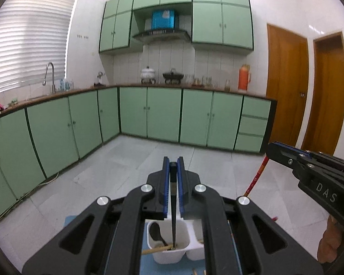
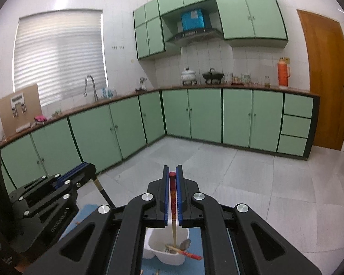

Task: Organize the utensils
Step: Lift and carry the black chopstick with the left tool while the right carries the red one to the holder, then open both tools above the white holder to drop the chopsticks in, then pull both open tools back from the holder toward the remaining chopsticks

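My left gripper (image 1: 173, 163) is shut on a black chopstick (image 1: 173, 210) that stands upright with its tip down in the left compartment of a white utensil holder (image 1: 165, 255). A black spoon (image 1: 156, 232) and a wooden chopstick (image 1: 154, 250) lie in that compartment. My right gripper (image 2: 172, 173) is shut on a red chopstick (image 2: 172, 202), its pale lower end down in the holder's compartment (image 2: 156, 240), beside a metal spoon (image 2: 185, 244) and another red chopstick (image 2: 190, 254). Each gripper shows in the other's view, right (image 1: 269, 151) and left (image 2: 92, 171).
The holder stands on a blue mat (image 1: 149, 268). Beyond are the grey tiled floor (image 2: 240, 183), green base cabinets (image 1: 162, 112) with a counter holding pots and a thermos (image 1: 244, 78), and wooden doors (image 1: 286, 87) at the right.
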Available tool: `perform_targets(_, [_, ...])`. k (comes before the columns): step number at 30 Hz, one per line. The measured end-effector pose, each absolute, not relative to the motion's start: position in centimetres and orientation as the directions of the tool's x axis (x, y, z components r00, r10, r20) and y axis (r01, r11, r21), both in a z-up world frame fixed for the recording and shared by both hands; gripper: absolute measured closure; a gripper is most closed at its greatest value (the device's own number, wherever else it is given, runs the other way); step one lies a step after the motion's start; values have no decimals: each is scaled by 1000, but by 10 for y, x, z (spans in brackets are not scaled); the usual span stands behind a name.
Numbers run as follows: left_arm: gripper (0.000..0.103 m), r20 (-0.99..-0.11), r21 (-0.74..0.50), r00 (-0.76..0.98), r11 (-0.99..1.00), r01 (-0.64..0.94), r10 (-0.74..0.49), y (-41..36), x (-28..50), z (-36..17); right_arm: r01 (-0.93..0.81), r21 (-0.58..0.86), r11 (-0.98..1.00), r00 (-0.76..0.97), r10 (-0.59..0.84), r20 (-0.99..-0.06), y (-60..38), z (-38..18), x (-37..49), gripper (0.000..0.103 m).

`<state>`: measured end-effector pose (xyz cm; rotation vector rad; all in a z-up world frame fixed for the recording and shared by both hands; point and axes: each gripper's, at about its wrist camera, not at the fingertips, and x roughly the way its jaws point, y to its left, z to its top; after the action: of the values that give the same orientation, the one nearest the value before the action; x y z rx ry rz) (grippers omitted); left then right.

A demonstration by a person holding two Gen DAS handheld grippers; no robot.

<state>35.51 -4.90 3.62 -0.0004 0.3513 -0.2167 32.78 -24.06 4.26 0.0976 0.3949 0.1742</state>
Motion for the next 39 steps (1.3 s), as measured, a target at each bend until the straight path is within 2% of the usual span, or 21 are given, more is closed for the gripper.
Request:
perform_targets(8, [97,-405,-38,892,979,201,-199,-38,365,7,-159,134,978,885,202,-421,-232,11,327,97])
perform_targets(12, [95,-410,-32,890,978,204,-199,-33,362,3,-163,139,977,874,208,-440,-232,2,325,97])
perform_targets(13, [94,-411,-33,889,978,207,-202,-31,359,2,-162,143,976,873,209,-440,-233,0,324,97])
perform_targets(16, [81,-406,-39,891,978,206,-204,-28,352,2,-162,145,976,872,211,-442,-236,-2,317,93])
perform_targets(18, [70,-401,-45,892,978,206,-206,-26,347,2,-157,146,977,876,206,-437,-239,-2,311,86])
perform_targets(22, [55,-371,-57,905,977,204,-210,-17,331,8,-143,153,978,895,194,-402,-246,4,294,70])
perform_targets(24, [38,-350,-62,913,978,199,-208,-13,322,13,-130,155,979,909,180,-376,-250,9,283,50])
perform_targets(26, [36,-327,-63,922,979,195,-205,-10,310,17,-113,159,981,923,163,-349,-254,14,272,43])
perform_targets(29, [26,-302,-68,931,979,192,-204,-3,289,21,-95,172,980,941,145,-304,-258,17,247,27])
perform_targets(32, [23,-293,-70,935,980,185,-198,2,270,20,-86,173,981,949,133,-285,-258,14,228,23])
perform_targets(39, [21,-332,-69,925,983,170,-183,15,222,-8,-64,179,982,944,118,-307,-253,-16,173,23])
